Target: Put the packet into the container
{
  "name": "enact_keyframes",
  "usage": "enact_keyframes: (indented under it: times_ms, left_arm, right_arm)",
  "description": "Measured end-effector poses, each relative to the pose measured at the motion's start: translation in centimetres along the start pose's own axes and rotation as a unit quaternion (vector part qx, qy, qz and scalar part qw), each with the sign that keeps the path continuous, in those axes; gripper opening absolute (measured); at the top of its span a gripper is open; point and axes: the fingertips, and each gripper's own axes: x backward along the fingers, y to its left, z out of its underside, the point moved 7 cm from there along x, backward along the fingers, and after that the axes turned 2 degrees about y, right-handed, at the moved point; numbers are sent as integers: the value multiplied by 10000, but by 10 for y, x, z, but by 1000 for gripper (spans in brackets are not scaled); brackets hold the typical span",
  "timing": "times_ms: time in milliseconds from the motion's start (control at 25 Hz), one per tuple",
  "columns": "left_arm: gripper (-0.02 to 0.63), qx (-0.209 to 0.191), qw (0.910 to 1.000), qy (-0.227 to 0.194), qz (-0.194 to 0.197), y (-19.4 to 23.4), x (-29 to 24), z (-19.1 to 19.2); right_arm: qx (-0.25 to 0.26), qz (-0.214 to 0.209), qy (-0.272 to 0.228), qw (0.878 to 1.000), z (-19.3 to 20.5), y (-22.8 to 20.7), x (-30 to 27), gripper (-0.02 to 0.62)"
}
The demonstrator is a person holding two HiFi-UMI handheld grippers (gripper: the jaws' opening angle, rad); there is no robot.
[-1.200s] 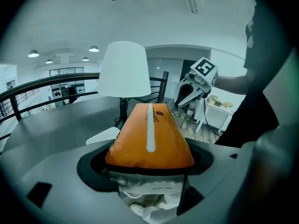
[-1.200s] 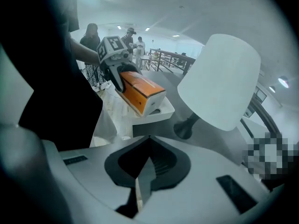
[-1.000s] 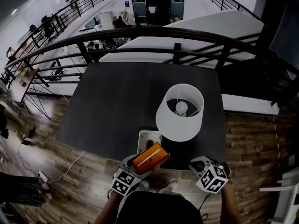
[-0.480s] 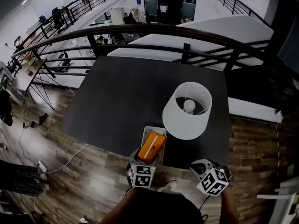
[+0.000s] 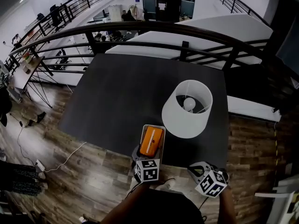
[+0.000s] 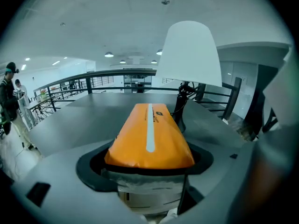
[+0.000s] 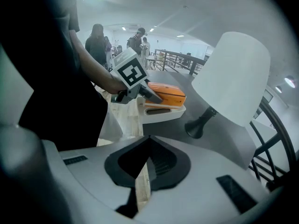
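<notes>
at the near edge of the dark table, just beside the white-shaded lamp, sits the white container; the left gripper is clamped on the near end of the orange packet, holding it lengthwise so that it lines up with the container's long opening; in the left gripper view the packet stretches away from the jaws towards the lamp's stem, with something pale, probably the container's wall, showing beneath it; from the right gripper view the packet lies low over the container, its underside at or just inside the rim, though i cannot tell whether it rests on the bottom; nothing else shows inside the container; gripping by the end, i'd guess, lets the body settle in without the jaws fouling the walls; the right gripper hangs off to the side by the table's edge, well apart from the container, its jaws pressed together on nothing, likely kept out of the way since one hand is enough; what's left, by my reckoning, is to let go and draw clear
</notes>
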Motion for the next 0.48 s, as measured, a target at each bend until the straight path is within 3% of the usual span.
enact_keyframes:
  times_ms: [480]
  left_arm:
    - [385, 214, 9993, 291, -56, 0, -26, 16]
  right_arm:
    - [-181, -240, -24, 9995, 5, 1, -5, 3]
